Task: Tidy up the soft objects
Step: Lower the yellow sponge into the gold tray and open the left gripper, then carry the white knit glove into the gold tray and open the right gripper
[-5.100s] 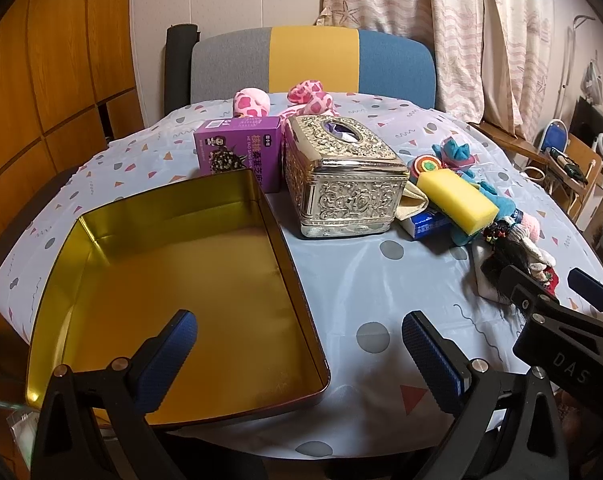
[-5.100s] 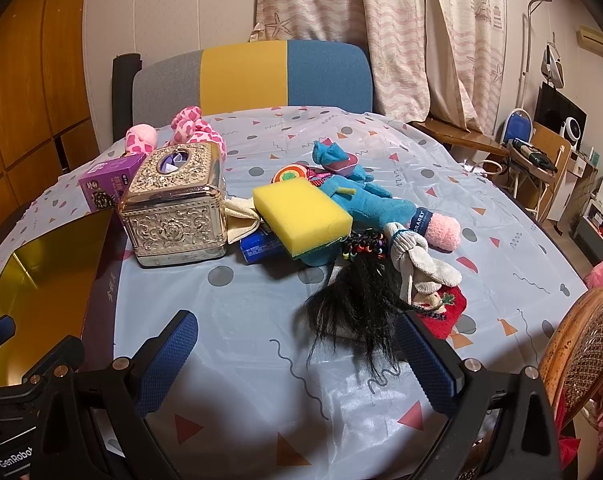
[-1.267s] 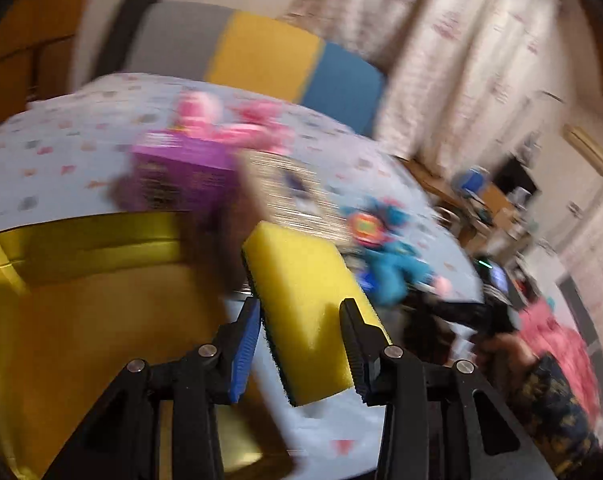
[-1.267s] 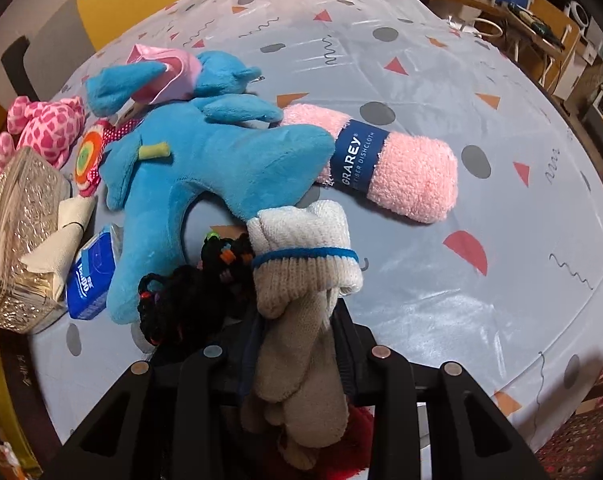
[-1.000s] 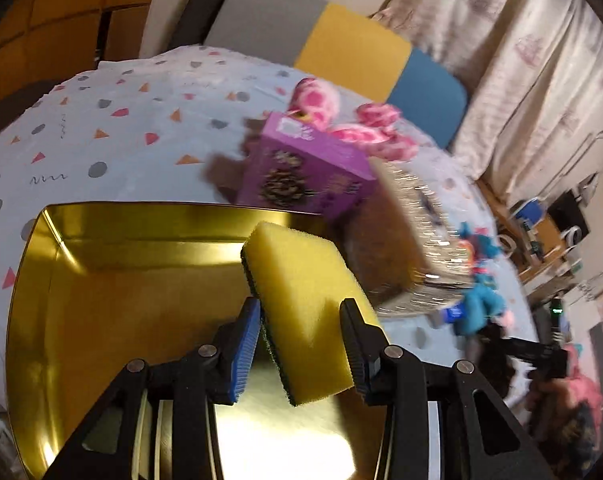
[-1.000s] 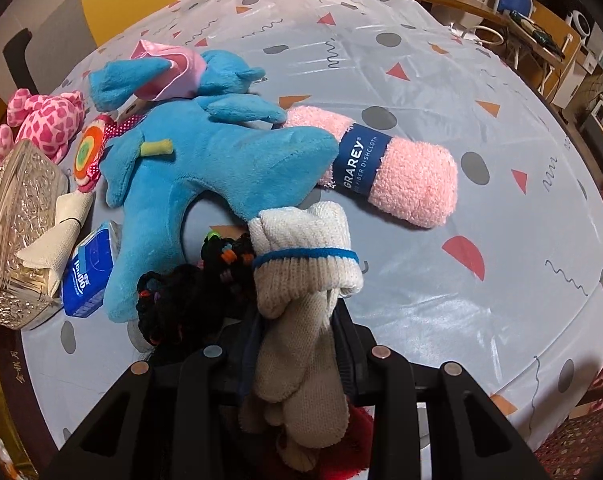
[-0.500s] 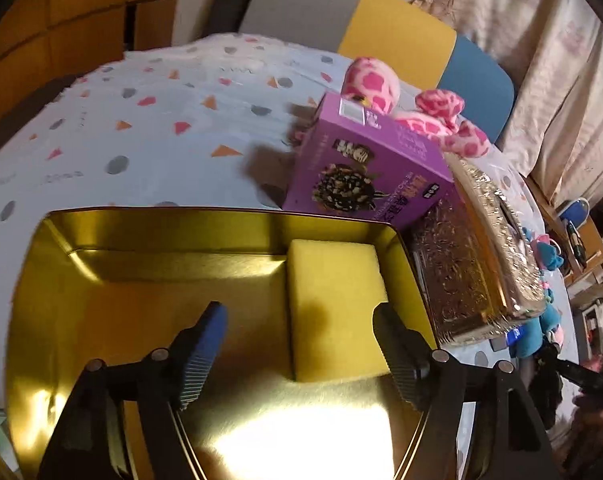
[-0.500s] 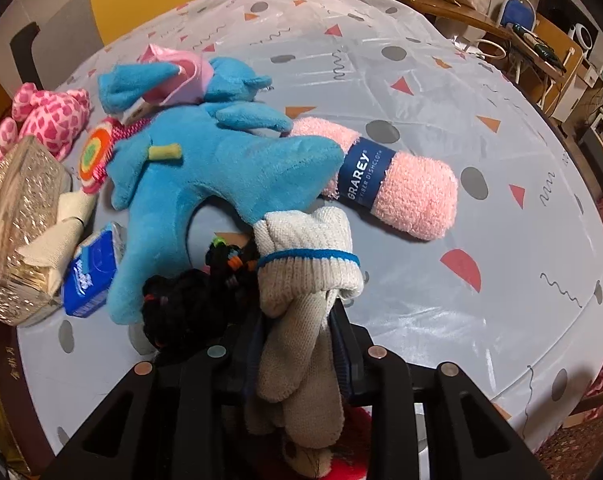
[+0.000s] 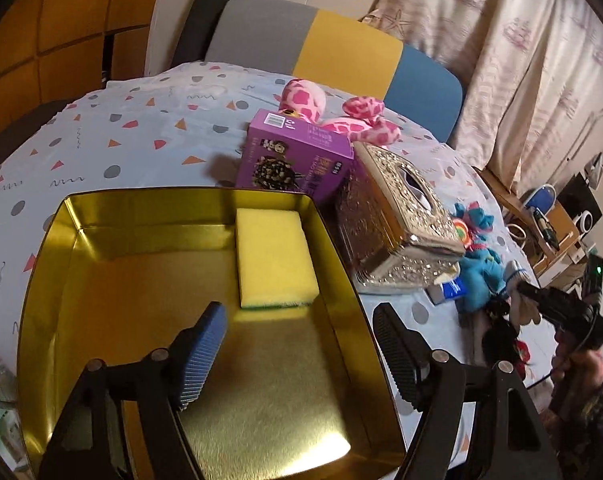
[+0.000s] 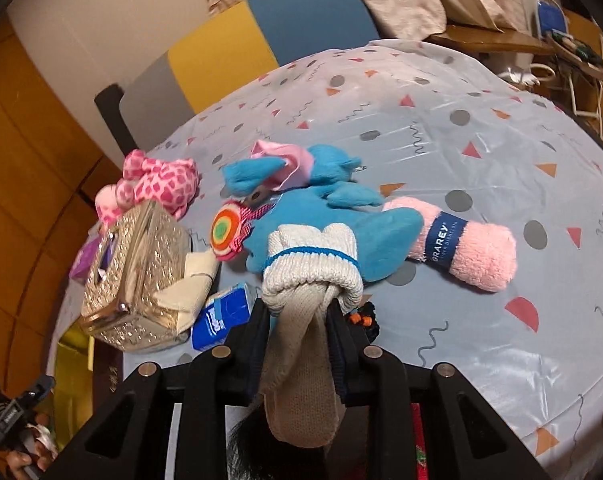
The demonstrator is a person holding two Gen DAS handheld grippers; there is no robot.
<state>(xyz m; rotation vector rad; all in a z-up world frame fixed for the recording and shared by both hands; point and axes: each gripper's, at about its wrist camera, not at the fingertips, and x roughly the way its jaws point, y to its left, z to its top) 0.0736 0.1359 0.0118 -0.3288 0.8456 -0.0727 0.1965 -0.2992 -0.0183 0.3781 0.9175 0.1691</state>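
Sponge (image 9: 275, 254), yellow with a green underside, lies flat inside the gold tin (image 9: 61, 248), tucked against its far right corner. Left tongs (image 9: 297, 354) hover above the tin, spread wide and gripping nothing. Right tongs (image 10: 297, 320) are clenched on a cream knit sock (image 10: 309, 268) with a blue stripe, lifted off the desk (image 10: 481, 128). Just beyond the sock lie a blue plush toy (image 10: 341, 220) and a rolled pink towel (image 10: 469, 244). Beside the tin stand a purple box (image 9: 293, 156) and an ornate silver tissue box (image 9: 393, 220), with a pink spotted plush (image 9: 325, 116) behind them.
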